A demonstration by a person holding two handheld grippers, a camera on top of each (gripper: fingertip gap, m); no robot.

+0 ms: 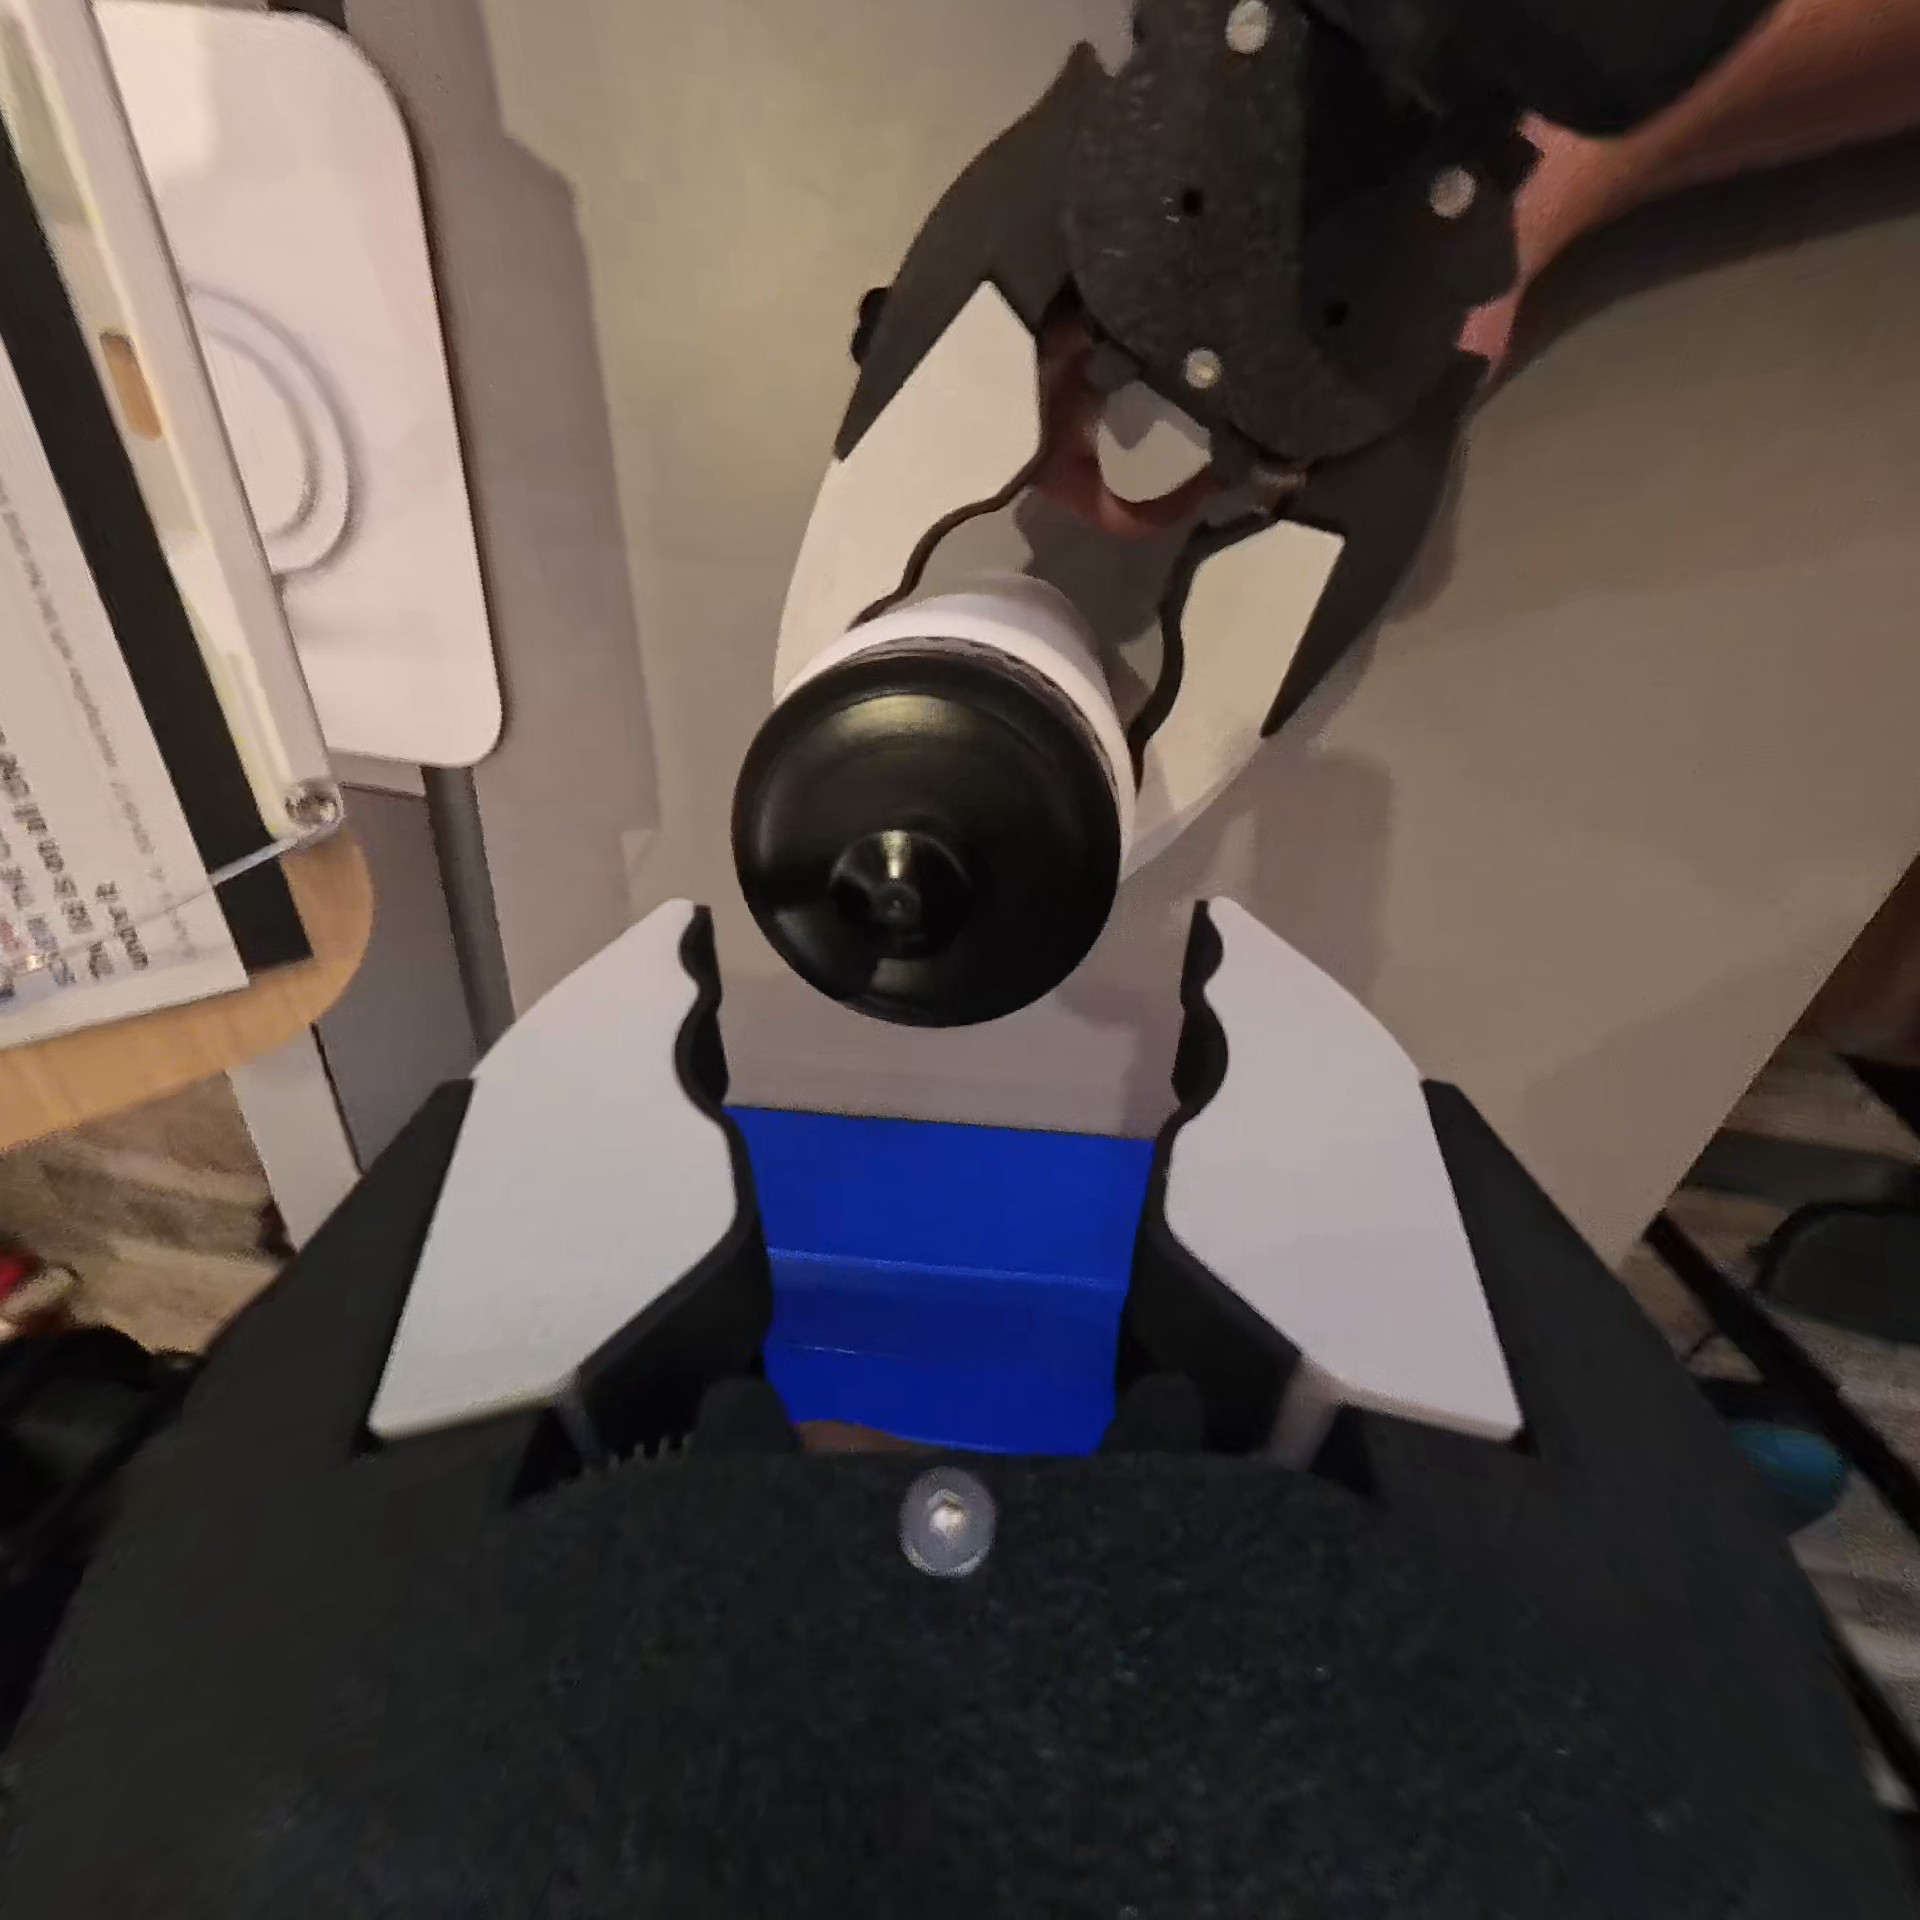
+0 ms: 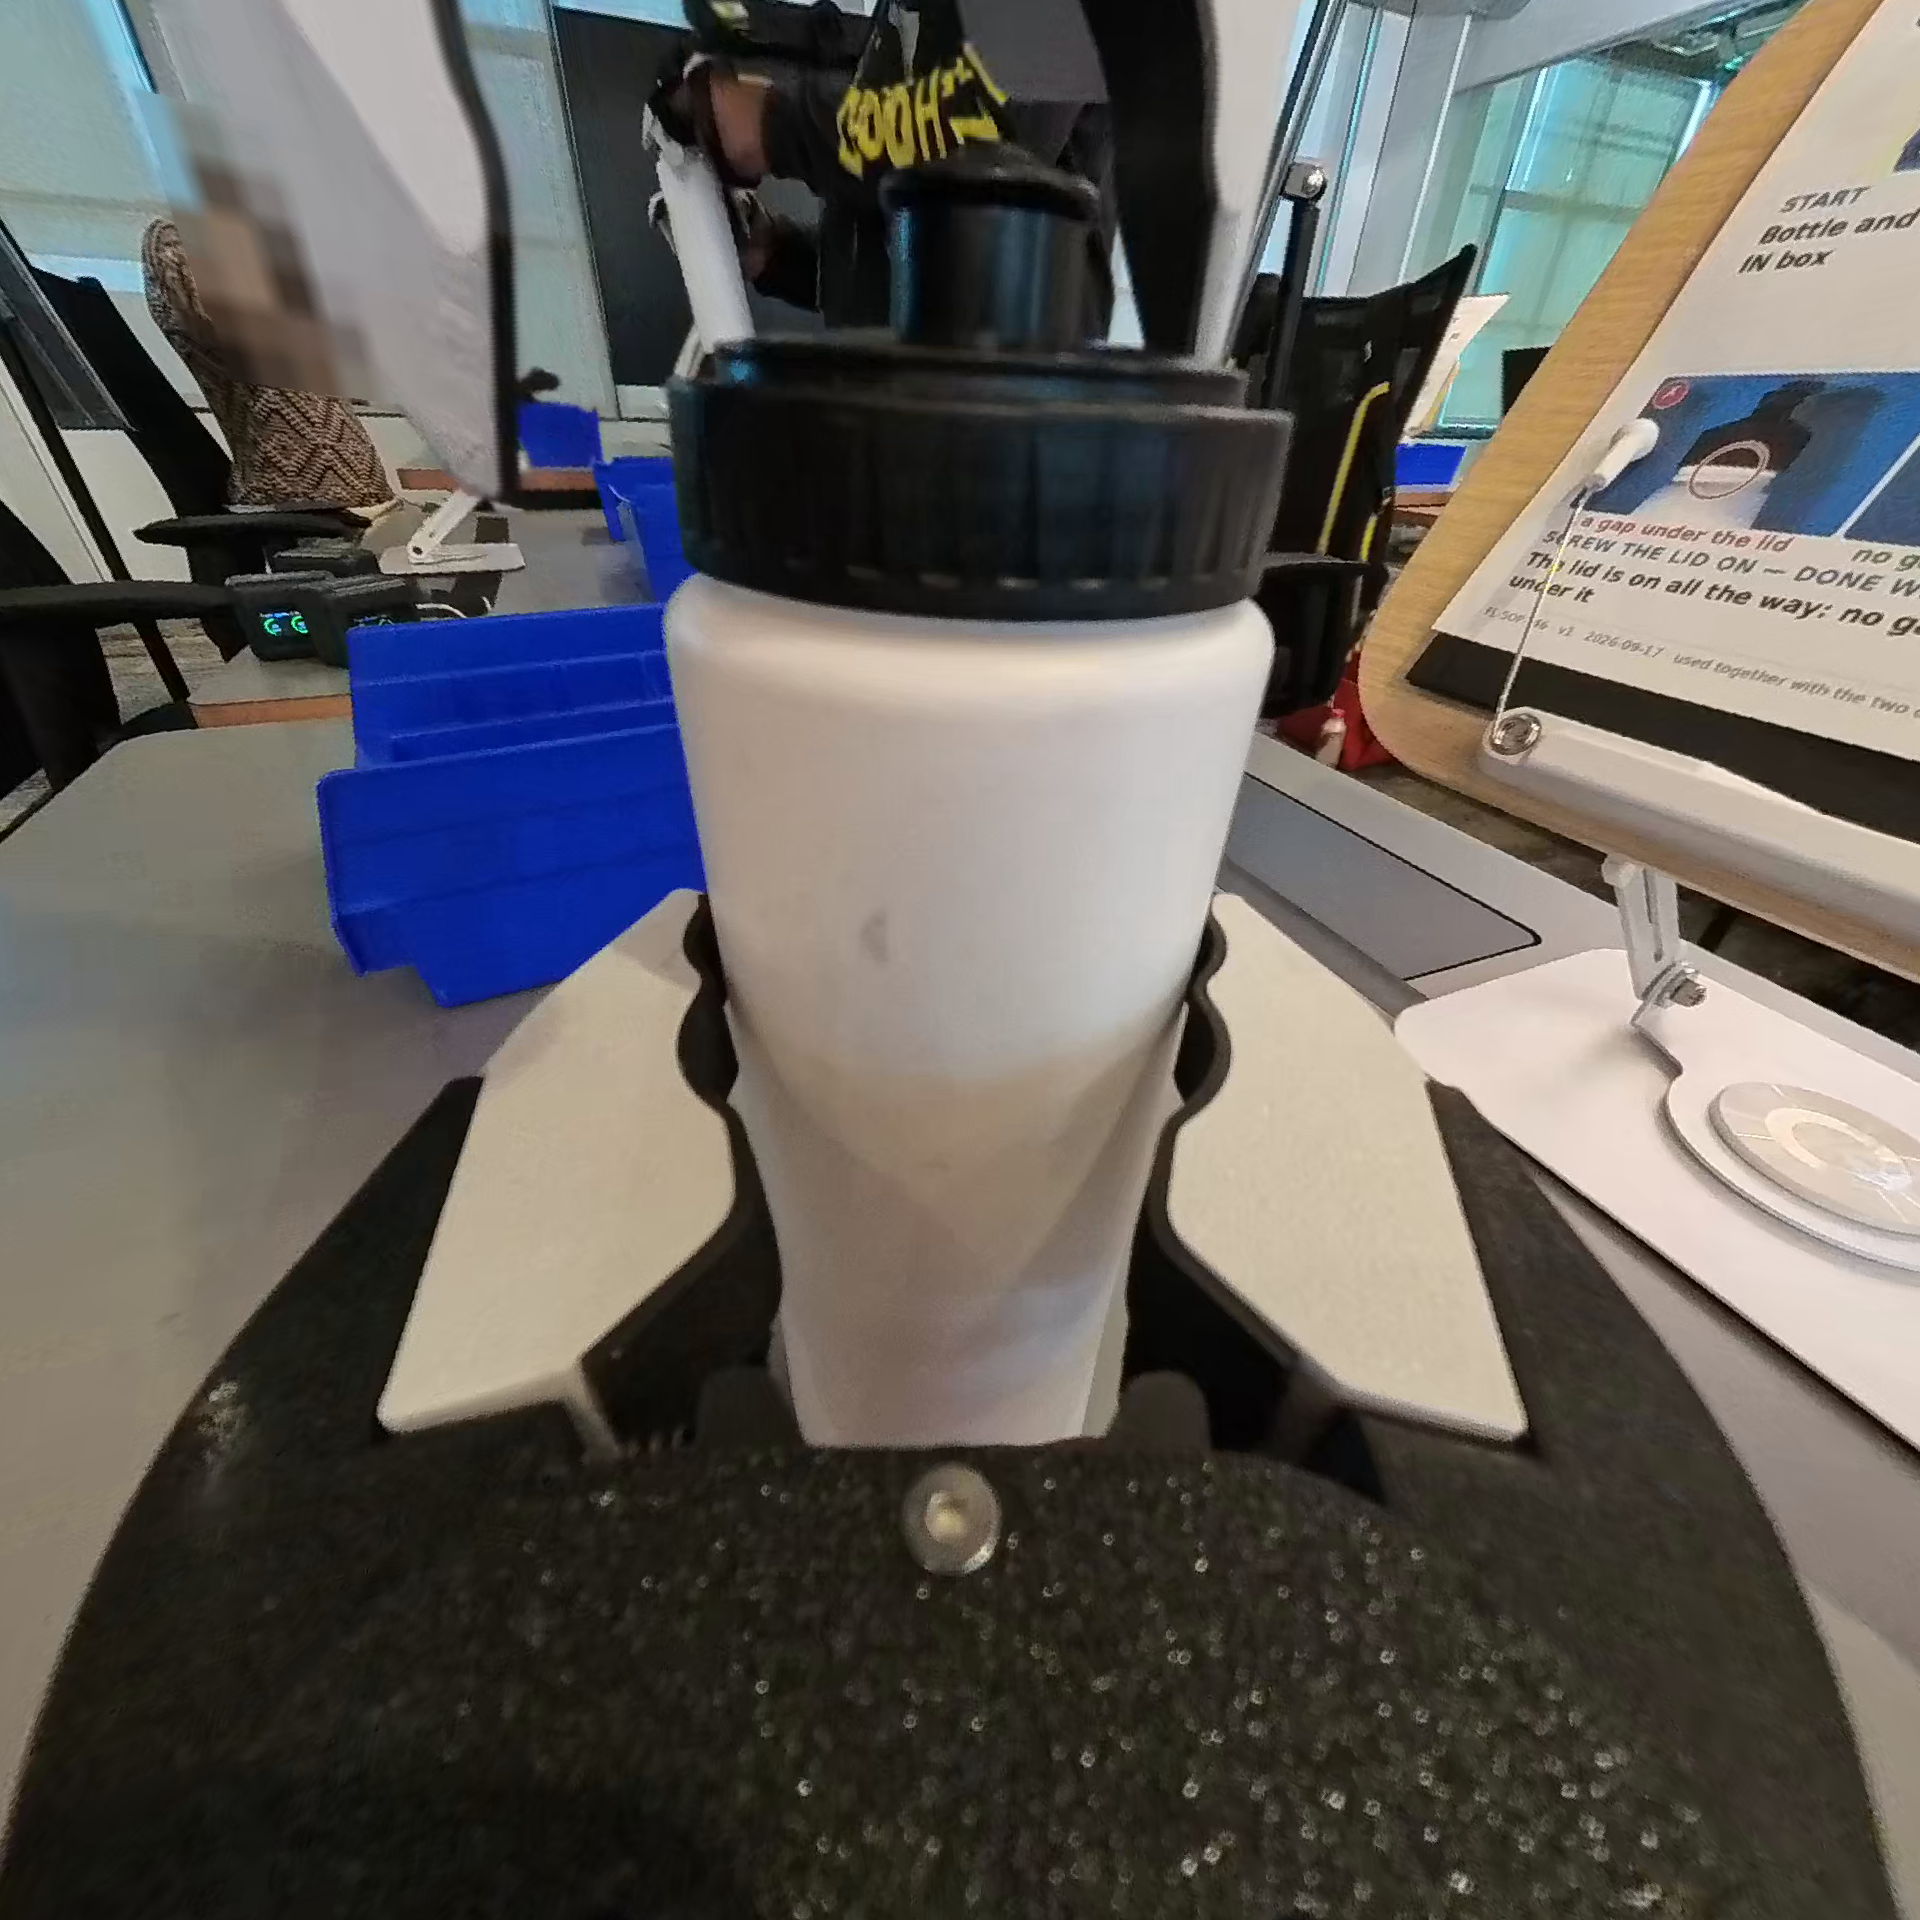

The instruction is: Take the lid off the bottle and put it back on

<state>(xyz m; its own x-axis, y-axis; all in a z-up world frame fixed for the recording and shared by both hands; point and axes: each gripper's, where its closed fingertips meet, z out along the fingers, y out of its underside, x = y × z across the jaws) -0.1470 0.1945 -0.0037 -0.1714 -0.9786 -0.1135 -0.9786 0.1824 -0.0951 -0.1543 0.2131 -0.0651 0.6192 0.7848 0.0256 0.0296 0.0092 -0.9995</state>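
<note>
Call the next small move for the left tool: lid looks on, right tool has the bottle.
Probably bring the left tool forward over the black lid and close on its rim. Its fingers stand wide open with nothing between them, and the lid sits just beyond the tips. The right tool grips the white bottle by its body, so it's braced for a twist.

A smooth grey table (image 2: 156, 935) bears stacked blue plastic bins (image 2: 499, 790) and a white flat stand base (image 2: 1558, 1122).
</note>
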